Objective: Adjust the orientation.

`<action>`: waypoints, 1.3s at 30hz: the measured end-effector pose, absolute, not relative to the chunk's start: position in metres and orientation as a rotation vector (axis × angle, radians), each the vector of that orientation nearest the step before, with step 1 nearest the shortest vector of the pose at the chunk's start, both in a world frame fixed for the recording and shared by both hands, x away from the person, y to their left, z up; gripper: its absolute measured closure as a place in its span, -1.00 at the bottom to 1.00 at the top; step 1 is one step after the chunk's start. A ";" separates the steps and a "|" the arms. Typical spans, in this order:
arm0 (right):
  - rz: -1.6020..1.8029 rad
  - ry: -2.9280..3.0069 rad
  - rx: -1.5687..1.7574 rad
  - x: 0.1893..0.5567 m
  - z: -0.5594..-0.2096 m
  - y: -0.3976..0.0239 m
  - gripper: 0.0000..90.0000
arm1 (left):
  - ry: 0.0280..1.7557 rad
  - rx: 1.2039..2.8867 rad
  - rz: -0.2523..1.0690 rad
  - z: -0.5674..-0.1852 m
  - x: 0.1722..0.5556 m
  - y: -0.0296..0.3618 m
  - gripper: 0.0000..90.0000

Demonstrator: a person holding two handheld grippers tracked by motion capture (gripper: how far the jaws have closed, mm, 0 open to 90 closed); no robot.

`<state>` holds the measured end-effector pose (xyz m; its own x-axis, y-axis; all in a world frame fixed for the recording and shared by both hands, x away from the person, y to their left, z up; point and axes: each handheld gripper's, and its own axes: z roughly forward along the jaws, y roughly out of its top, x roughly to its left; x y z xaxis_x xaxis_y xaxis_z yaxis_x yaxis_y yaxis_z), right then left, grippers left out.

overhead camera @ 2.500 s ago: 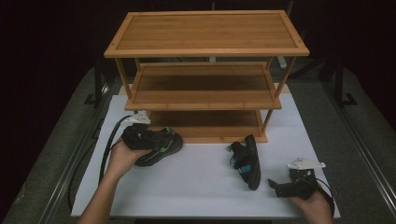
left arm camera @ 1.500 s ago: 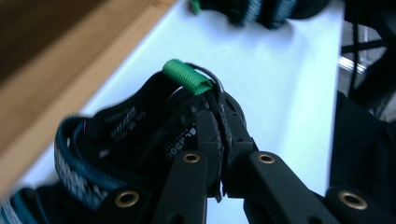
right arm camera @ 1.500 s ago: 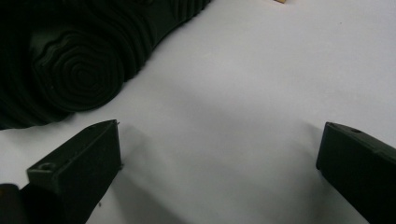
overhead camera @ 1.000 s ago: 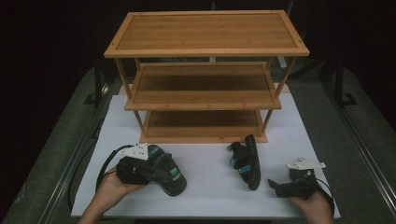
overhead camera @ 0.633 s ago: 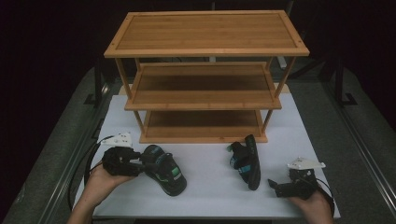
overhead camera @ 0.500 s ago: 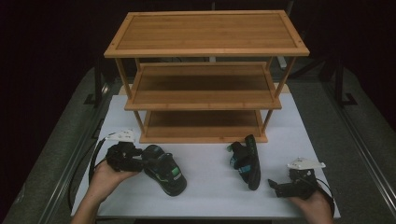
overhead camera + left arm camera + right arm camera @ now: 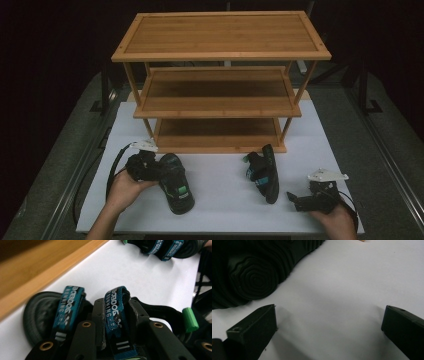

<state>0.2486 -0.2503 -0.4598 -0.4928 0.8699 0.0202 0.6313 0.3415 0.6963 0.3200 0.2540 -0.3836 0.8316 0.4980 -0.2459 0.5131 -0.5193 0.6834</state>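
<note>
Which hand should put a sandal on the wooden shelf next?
Left, probably. The left hand-held gripper has just been closing around a teal strap of the black sandal. The right hand-held gripper is open over bare white table.

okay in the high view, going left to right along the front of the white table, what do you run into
left gripper → left sandal, a strap of it between the jaws, which have just been closing → right sandal, lying on its side → right gripper, jaws wide apart over bare table.
</note>
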 end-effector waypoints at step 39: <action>0.930 2.253 1.325 0.248 -0.460 -0.250 -1.00 | 0.513 2.235 -0.003 -0.380 0.334 0.219 -0.64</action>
<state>0.2483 -0.2501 -0.4599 -0.4925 0.8701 0.0184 0.6297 0.3417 0.6977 0.3341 0.2190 -0.3796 0.9170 0.3610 -0.1696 0.3628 -0.5782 0.7308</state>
